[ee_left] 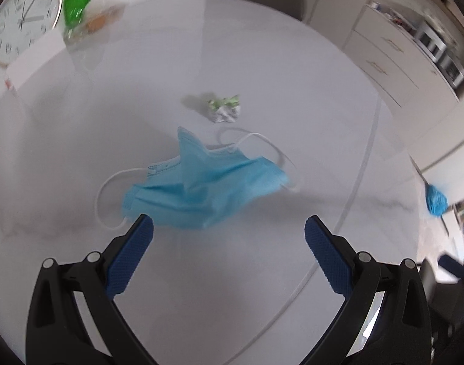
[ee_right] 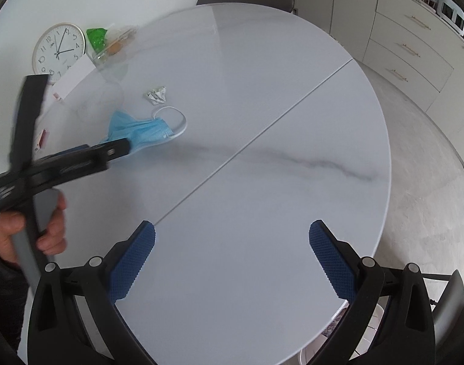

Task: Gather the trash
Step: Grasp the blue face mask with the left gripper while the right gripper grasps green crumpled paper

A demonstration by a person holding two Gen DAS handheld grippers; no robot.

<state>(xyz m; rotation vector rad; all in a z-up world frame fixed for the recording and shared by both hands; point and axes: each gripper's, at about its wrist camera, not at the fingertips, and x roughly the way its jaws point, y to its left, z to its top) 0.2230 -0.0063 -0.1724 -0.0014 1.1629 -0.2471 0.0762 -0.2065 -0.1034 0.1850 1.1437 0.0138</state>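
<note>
Face mask (ee_left: 201,188): crumpled on the worktop (ee_left: 262,60), just ahead of the left hand-held gripper (ee_left: 229,228).
Handling: likely light, limp; pinch bunched fabric.
Hand-held grippers: both spread wide, empty.

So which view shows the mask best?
The left wrist view: the mask lies large and central just ahead of the open left claw, both ear loops visible. In the right wrist view it is small, far left, partly hidden by that claw.

Left gripper (ee_left: 229,228) jaws spread wide, angled downward. Right gripper (ee_right: 232,234) jaws spread wide, empty. Hand (ee_right: 34,231) wraps left gripper's handle.
</note>
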